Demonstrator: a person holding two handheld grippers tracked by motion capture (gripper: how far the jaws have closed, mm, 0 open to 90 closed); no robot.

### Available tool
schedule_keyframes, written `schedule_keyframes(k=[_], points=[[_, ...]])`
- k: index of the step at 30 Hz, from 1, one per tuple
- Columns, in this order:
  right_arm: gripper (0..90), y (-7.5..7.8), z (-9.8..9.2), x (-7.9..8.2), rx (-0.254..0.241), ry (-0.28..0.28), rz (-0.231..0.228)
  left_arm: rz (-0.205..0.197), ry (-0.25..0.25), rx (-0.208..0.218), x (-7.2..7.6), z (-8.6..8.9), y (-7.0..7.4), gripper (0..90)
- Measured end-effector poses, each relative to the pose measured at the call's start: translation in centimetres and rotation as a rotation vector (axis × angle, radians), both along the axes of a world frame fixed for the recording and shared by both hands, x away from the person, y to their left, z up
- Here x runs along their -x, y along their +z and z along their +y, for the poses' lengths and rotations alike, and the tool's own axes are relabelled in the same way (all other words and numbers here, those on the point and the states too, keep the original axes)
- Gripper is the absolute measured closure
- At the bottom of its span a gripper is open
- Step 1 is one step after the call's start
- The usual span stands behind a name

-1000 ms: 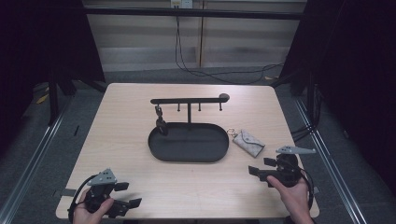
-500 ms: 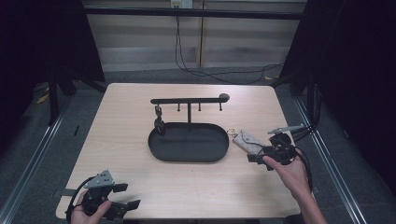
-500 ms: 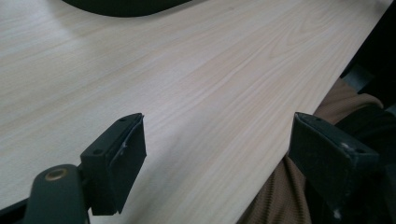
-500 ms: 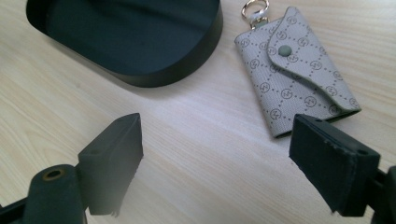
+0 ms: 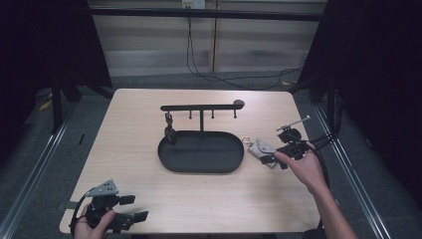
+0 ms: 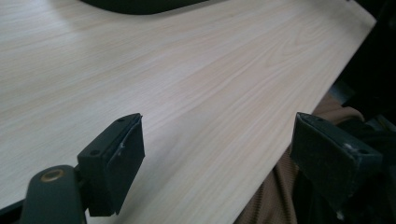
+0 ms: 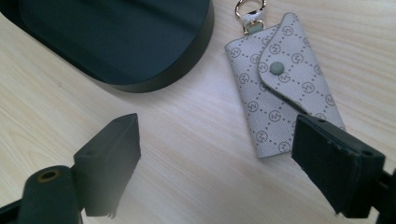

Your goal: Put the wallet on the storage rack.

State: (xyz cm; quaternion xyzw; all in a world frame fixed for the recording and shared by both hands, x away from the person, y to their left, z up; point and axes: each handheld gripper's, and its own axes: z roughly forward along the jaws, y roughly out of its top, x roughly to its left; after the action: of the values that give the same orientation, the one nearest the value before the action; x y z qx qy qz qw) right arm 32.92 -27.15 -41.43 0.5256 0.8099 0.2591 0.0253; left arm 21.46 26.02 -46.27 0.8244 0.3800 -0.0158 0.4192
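One black oval tray, hook rack inside

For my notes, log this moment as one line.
right gripper: open, beside pouch, not touching | left gripper: open, idle | pouch: on table, right of tray

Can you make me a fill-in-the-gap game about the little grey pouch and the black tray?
1. The grey key pouch lies on the ____ table.
2. The pouch lies ____ the black tray, not in it.
3. The right gripper has its jaws ____, with nothing held.
4. The pouch flap closes with one round ____.

Missing words: wooden; beside; open; button
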Motion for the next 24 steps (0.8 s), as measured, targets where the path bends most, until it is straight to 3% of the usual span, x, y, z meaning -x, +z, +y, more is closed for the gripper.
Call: schedule_keyframes(k=[7,13,16,18,20,23,24], points=[[15.4,0.2,0.4,-1.5,0.034,0.024,0.034,-0.011,-0.013,0.002,0.2,-0.2,0.1,17.5],[16.8,-0.9,0.2,-3.1,0.044,0.012,0.080,0.001,-0.013,-0.005,0.1,-0.2,0.0,17.5],[19.5,-0.9,0.1,-3.8,0.047,-0.004,0.061,0.011,-0.017,-0.002,0.1,-0.2,0.0,17.5],[19.5,-0.8,0.1,-4.4,0.042,-0.002,0.073,0.012,-0.023,-0.004,0.0,-0.2,-0.1,17.5],[19.9,-0.7,0.3,-4.9,0.051,0.001,0.075,0.010,-0.027,-0.004,0.1,-0.3,0.0,17.5],[19.3,-0.6,0.8,-5.6,0.104,0.029,0.089,0.008,-0.027,-0.005,0.1,-0.4,0.0,17.5],[19.4,-0.6,0.9,-5.9,0.093,0.031,0.088,0.008,-0.027,-0.005,0.1,-0.4,0.0,17.5]])
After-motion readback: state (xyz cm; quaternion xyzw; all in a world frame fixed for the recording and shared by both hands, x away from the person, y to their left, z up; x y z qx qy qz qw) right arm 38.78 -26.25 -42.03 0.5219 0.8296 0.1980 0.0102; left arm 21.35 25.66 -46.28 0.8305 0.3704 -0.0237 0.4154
